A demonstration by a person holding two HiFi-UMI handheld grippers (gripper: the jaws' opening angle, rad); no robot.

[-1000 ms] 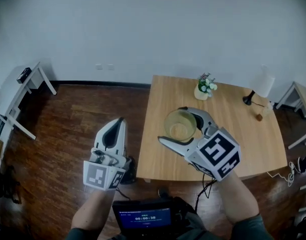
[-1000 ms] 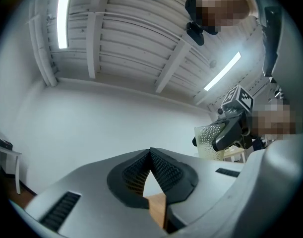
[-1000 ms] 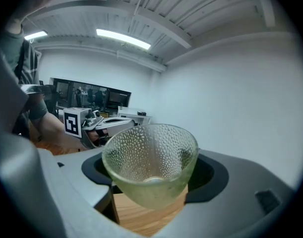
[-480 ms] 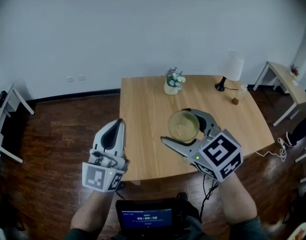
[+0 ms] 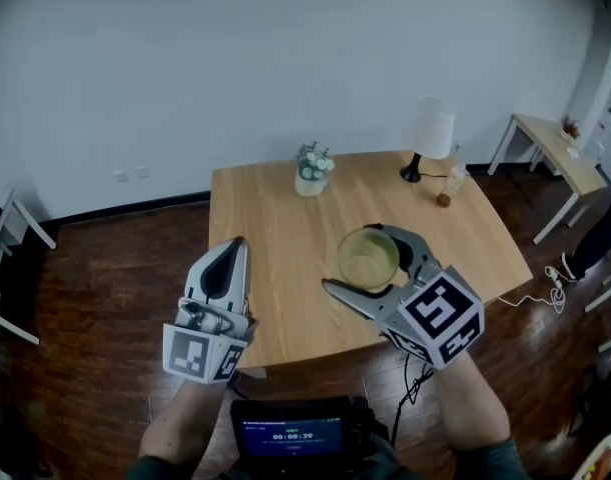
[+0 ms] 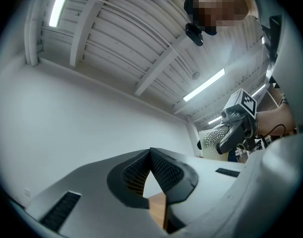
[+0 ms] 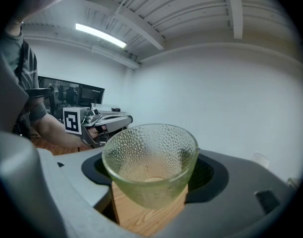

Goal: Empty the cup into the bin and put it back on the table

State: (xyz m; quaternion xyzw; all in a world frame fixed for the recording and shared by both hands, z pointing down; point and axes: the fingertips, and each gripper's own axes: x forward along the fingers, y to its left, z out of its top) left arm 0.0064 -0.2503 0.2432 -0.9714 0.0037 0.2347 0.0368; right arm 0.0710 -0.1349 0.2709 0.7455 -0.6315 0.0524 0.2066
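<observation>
While its jaws stand wide apart, the right gripper (image 5: 351, 257) clamps a dimpled glass cup (image 7: 150, 168) between its pads, upright with the rim up. The wooden table (image 5: 270, 230) shows below the cup. Off to that gripper's left, the left gripper (image 5: 234, 247) is pinched closed, tips together. Beyond the held cup, a flower pot (image 5: 311, 172) and a white lamp (image 5: 429, 134) stand on the table's far side.

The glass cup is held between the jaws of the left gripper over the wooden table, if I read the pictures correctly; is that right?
Not quite: the glass cup is held between the jaws of the right gripper, not the left, over the wooden table. The right gripper view shows it there; the left gripper is shut on nothing.
</observation>
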